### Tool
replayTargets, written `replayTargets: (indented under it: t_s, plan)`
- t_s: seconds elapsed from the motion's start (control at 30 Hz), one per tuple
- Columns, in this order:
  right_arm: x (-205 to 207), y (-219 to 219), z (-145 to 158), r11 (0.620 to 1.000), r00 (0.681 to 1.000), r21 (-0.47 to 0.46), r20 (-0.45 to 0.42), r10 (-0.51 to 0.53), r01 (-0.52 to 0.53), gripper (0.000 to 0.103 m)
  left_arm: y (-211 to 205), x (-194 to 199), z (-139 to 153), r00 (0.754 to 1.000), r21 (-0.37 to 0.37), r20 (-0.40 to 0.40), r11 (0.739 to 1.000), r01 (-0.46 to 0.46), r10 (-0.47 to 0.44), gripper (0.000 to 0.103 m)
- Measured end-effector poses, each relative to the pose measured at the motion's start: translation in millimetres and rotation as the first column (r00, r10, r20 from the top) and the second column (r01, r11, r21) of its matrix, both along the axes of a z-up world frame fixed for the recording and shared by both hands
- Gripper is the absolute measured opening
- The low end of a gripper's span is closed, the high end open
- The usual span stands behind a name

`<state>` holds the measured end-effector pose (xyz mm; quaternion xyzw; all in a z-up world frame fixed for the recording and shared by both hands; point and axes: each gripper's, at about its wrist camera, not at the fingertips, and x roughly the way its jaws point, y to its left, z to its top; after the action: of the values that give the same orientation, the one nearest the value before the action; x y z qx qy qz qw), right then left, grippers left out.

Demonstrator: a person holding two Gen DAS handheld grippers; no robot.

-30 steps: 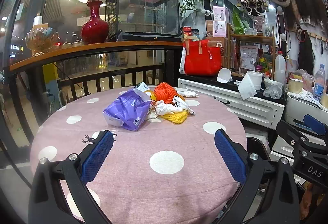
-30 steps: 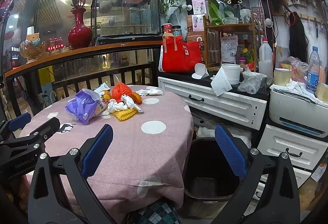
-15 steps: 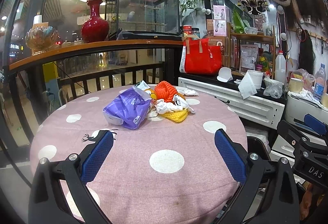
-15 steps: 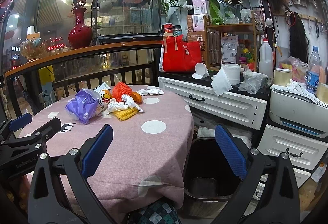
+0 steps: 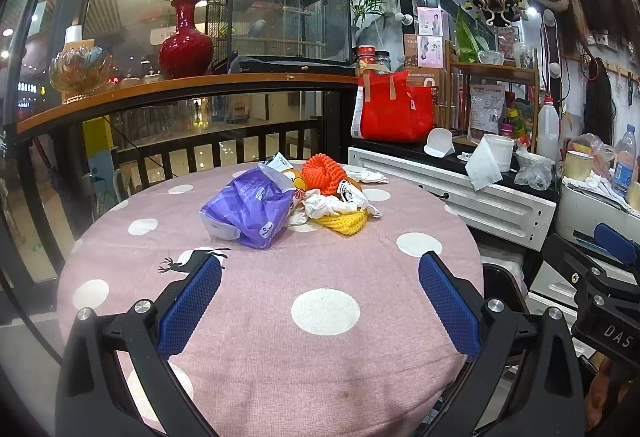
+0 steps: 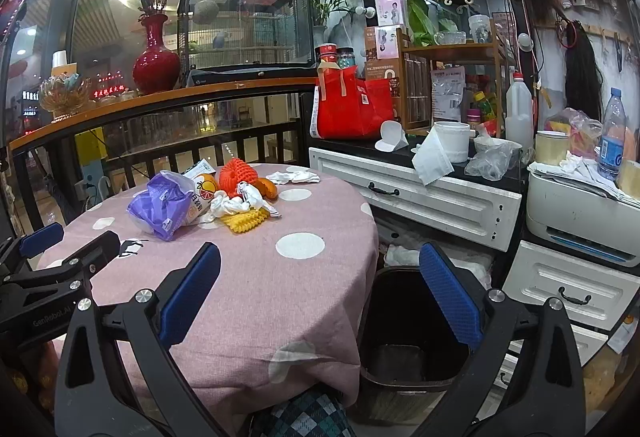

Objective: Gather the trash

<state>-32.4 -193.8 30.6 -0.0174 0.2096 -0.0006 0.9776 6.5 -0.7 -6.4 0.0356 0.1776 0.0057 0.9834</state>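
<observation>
Both grippers hover empty, fingers spread wide: the left gripper [image 5: 319,285] over the pink dotted surface [image 5: 260,337], where purple bag [image 5: 250,207], orange foam net [image 5: 325,177] and yellow net [image 5: 345,223] lie heaped, the right gripper [image 6: 320,277] above the dark bin [image 6: 404,321] beside it.

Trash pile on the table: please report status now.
Left gripper open, right gripper open, both empty. Trash pile untouched on table. Bin beside table. Nothing in the way.

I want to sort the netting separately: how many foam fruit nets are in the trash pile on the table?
2. The orange net sits at the back of the pile; the yellow net lies at its front edge, partly under white wrappers. Others may be hidden beneath.
</observation>
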Motion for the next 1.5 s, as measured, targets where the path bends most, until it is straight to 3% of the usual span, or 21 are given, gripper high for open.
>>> replayTargets:
  t_s: [0.6, 0.7, 0.83, 0.97, 1.0, 1.03, 1.2, 1.33, 1.5]
  plan:
    - [-0.9, 0.3, -13.0, 1.000, 1.000, -0.002, -0.002, 0.001, -0.001, 0.098, 1.5, -0.1, -2.8, 1.000, -0.034, 0.010, 0.999, 0.000, 0.000, 0.097]
    - [1.7, -0.6, -20.2, 1.000, 1.000, -0.005, -0.012, 0.000, 0.000, 0.098, 6.4, 2.2, -5.7, 1.000, -0.132, 0.027, 0.991, 0.001, 0.003, 0.097]
    - [12.8, -0.3, -35.4, 1.000, 0.997, -0.010, -0.072, 0.003, -0.004, 0.098, 9.9, 17.8, -16.3, 0.997, -0.171, -0.080, 0.985, -0.009, -0.005, 0.097]
    - [30.5, 2.3, -52.2, 0.999, 0.986, -0.027, -0.166, 0.027, -0.031, 0.098, 17.2, 34.9, -26.5, 0.977, -0.261, -0.209, 0.965, -0.010, -0.046, 0.097]
    - [33.3, 3.0, -54.7, 0.999, 0.982, -0.028, -0.183, 0.035, -0.041, 0.098, 19.4, 39.5, -28.5, 0.973, -0.266, -0.223, 0.964, -0.005, -0.057, 0.097]
    - [36.7, 3.6, -58.0, 0.998, 0.978, -0.031, -0.204, 0.046, -0.053, 0.098, 22.6, 42.2, -30.4, 0.981, -0.257, -0.186, 0.966, 0.013, -0.062, 0.097]
    - [66.6, 7.2, -74.5, 0.993, 0.941, -0.022, -0.323, 0.102, -0.115, 0.098, 36.5, 60.4, -37.2, 0.966, -0.293, -0.232, 0.955, 0.042, -0.114, 0.097]
    - [96.1, 9.8, -81.6, 0.986, 0.911, 0.020, -0.380, 0.160, -0.165, 0.098, 55.4, 80.3, -38.0, 0.953, -0.272, -0.280, 0.962, 0.038, -0.117, 0.097]
    - [124.8, 18.5, -84.5, 0.981, 0.899, 0.012, -0.399, 0.183, -0.195, 0.098, 88.4, 123.2, -28.9, 0.932, -0.171, -0.356, 0.985, 0.008, -0.069, 0.097]
